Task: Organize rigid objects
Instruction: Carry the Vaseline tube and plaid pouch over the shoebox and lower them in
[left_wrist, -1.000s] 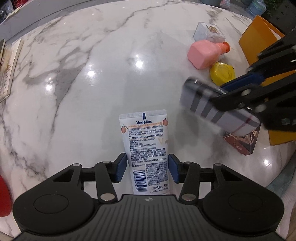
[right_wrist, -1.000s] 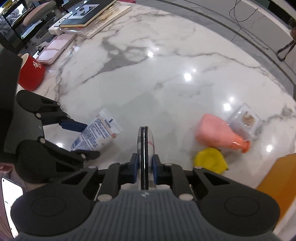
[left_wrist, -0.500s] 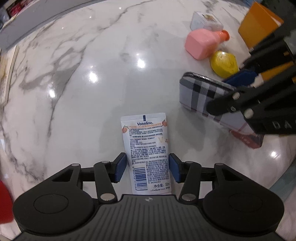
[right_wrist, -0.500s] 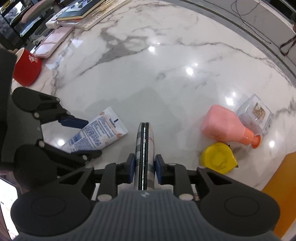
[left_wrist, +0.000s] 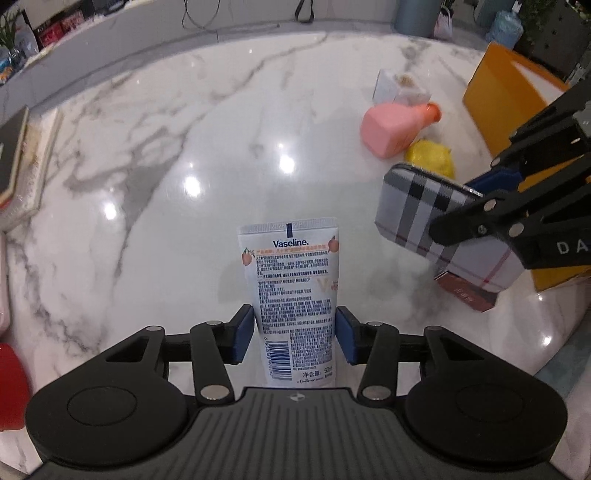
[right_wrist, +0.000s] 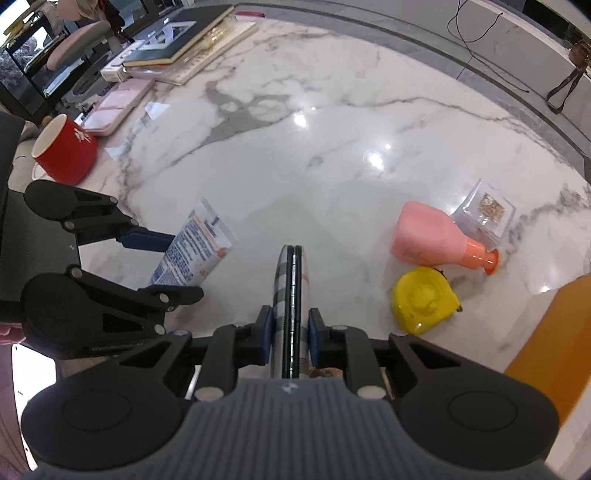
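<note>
Left gripper (left_wrist: 294, 334) clenched on Vaseline tube (left_wrist: 293, 291), right gripper (right_wrist: 290, 334) grasping plaid case (right_wrist: 290, 295) edge-up, pink bottle (right_wrist: 436, 240) at two o'clock on marble table (right_wrist: 295, 166).

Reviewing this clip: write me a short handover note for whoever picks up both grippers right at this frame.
Left gripper: shut on the Vaseline tube, held above the marble table.
Right gripper: shut on the plaid case, held edge-up in the air.
On the table to the right: pink bottle lying on its side, yellow tape measure, clear plastic box, all beside the orange box.
Done: both items picked up.
Left: set down the tube and case; nothing visibly sorted yet.
</note>
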